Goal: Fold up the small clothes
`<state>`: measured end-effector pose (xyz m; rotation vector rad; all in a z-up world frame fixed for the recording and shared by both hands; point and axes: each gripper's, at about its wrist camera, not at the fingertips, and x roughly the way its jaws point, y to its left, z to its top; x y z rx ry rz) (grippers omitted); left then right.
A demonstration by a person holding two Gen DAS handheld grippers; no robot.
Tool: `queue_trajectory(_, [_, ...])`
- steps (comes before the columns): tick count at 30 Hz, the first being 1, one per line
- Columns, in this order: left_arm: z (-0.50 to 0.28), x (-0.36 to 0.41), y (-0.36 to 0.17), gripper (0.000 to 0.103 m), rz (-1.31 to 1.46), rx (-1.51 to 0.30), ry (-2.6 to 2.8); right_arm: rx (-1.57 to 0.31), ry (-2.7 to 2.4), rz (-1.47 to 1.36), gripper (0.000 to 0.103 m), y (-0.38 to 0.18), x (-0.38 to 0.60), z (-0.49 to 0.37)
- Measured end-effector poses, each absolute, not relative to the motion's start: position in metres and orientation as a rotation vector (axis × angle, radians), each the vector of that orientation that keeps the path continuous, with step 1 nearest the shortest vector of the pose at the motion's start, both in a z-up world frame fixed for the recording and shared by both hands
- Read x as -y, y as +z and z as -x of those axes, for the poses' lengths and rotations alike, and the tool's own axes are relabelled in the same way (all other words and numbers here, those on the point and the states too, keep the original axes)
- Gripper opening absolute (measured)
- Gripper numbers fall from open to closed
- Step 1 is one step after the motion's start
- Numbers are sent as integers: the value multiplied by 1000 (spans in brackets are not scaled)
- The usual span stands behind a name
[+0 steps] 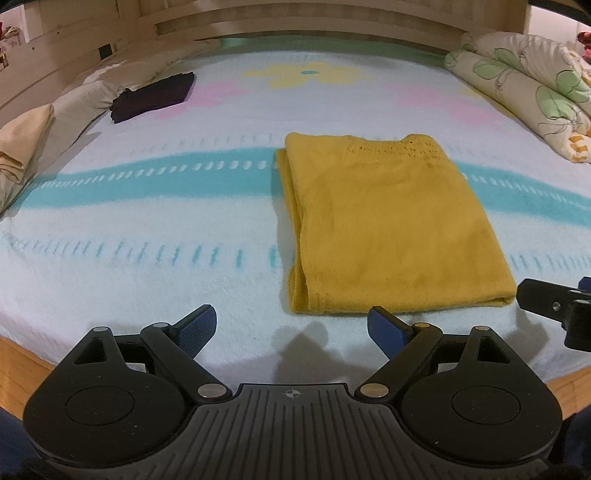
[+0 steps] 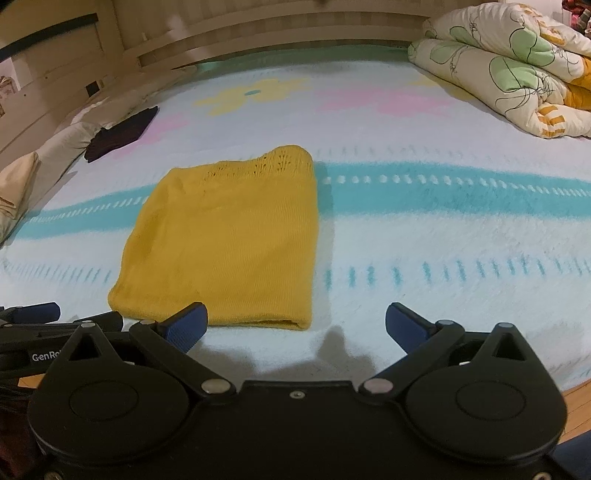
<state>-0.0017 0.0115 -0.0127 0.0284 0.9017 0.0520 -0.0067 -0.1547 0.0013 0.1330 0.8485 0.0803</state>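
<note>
A yellow knit garment (image 1: 388, 225) lies folded into a flat rectangle on the bed; it also shows in the right wrist view (image 2: 229, 240). My left gripper (image 1: 291, 325) is open and empty, just in front of the garment's near edge and to its left. My right gripper (image 2: 295, 325) is open and empty, at the garment's near right corner, its left fingertip (image 2: 188, 321) just over the near edge. The right gripper's side shows in the left wrist view (image 1: 554, 306), and the left gripper's side shows in the right wrist view (image 2: 44, 317).
The bed has a pale blanket (image 1: 147, 229) with teal stripes. A folded dark purple garment (image 1: 151, 96) lies far left beside pillows (image 1: 55, 118). A rolled floral duvet (image 2: 517, 66) lies far right. A wooden headboard (image 1: 295, 18) runs along the back.
</note>
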Motion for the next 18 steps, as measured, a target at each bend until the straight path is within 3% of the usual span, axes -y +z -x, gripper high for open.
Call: queue_trajectory(18, [0, -6, -15, 89, -20, -917, 51, -861, 86, -143, 102, -1, 153, 5])
